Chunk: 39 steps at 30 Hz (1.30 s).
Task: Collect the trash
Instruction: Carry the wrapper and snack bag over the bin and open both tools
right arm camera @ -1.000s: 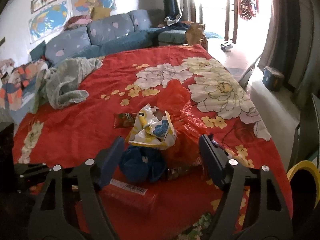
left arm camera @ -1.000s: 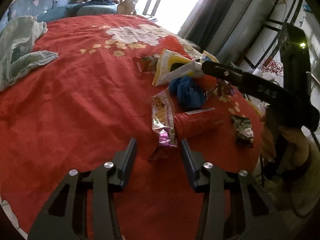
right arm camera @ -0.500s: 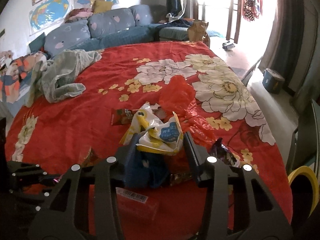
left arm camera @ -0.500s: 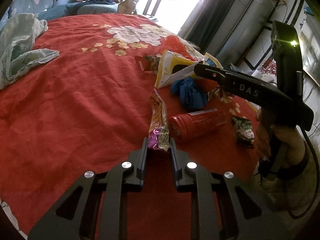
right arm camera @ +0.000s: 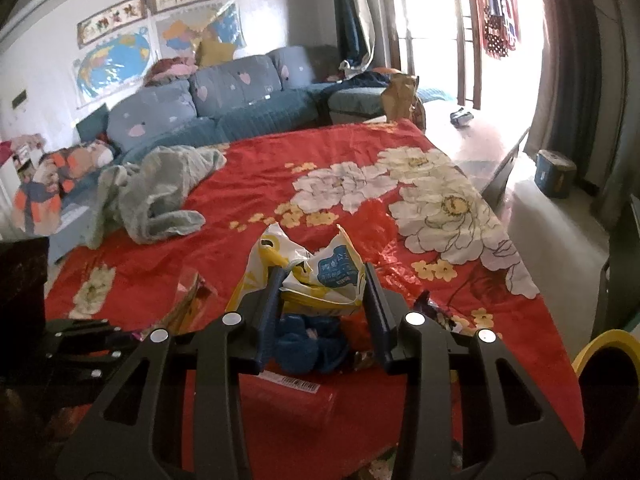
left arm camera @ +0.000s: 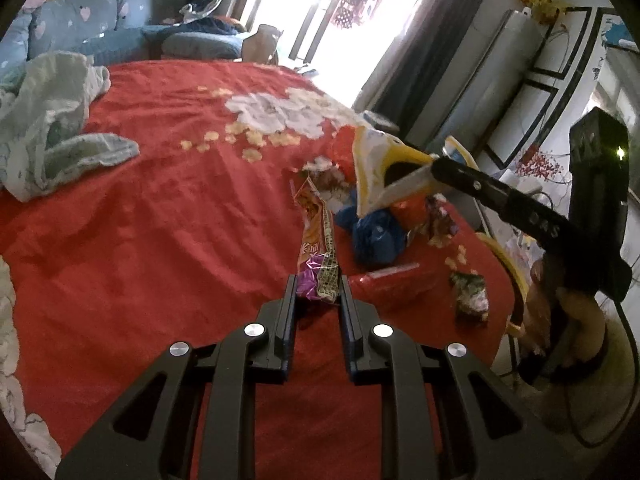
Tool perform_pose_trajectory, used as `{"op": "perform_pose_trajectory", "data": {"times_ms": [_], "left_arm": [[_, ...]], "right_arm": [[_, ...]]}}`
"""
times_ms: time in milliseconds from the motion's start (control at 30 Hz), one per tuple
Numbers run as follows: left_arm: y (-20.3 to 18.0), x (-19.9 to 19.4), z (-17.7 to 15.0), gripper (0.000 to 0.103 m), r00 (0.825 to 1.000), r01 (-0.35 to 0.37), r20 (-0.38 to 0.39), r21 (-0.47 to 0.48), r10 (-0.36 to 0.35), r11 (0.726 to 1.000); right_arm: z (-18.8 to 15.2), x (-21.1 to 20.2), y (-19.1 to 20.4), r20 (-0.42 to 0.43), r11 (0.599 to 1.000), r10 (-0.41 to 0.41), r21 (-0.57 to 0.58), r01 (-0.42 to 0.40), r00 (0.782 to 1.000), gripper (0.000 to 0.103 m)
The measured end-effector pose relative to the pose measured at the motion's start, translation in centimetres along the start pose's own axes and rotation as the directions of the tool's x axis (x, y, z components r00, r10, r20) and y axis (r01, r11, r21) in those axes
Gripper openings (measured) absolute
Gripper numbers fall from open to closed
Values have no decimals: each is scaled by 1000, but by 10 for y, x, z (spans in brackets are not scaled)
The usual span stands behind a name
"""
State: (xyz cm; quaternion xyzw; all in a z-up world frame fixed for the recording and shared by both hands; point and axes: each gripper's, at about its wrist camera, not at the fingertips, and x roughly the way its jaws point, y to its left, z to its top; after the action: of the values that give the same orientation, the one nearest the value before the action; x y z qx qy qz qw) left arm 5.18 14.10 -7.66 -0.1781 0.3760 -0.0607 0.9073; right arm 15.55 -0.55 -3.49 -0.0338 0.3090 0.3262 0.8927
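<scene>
Trash lies in a heap on the red flowered blanket (left arm camera: 160, 220). My left gripper (left arm camera: 317, 280) is shut on the lower end of a long orange and purple snack wrapper (left arm camera: 318, 240), which stands up off the blanket. My right gripper (right arm camera: 322, 270) has its jaws closing, and the pads press on a crumpled yellow and white plastic bag (right arm camera: 320, 280). In the left wrist view that bag (left arm camera: 374, 168) hangs lifted from the right gripper's finger (left arm camera: 460, 178). Below it lie a blue bag (right arm camera: 308, 340), a red tube (left arm camera: 394, 284) and a small dark wrapper (left arm camera: 470, 294).
A grey-green cloth (right arm camera: 160, 192) is bunched at the blanket's far left. A blue sofa (right arm camera: 240, 96) stands behind. A yellow-rimmed bin (right arm camera: 604, 344) sits past the right edge. A person's hand (left arm camera: 560, 304) grips the right tool.
Both grippers went from open to shut: the left on the snack wrapper, the right on the yellow and white bag. Both then rose, lifting the wrapper and the bag off the heap.
</scene>
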Motion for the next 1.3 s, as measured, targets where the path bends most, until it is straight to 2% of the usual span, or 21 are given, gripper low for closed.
{"op": "perform_pose_trajectory", "data": {"times_ms": [467, 933, 1300], "left_arm": [[-38, -14, 11, 18, 999, 31, 40, 77, -34, 997], [-75, -11, 20, 18, 996, 59, 52, 145, -67, 988], [-100, -5, 22, 18, 994, 84, 48, 196, -95, 977]], "right_arm": [[0, -43, -16, 51, 999, -34, 26, 32, 998, 31], [-7, -80, -58, 93, 990, -111, 94, 102, 989, 31], [-14, -98, -87, 91, 979, -166, 138, 153, 982, 31]]}}
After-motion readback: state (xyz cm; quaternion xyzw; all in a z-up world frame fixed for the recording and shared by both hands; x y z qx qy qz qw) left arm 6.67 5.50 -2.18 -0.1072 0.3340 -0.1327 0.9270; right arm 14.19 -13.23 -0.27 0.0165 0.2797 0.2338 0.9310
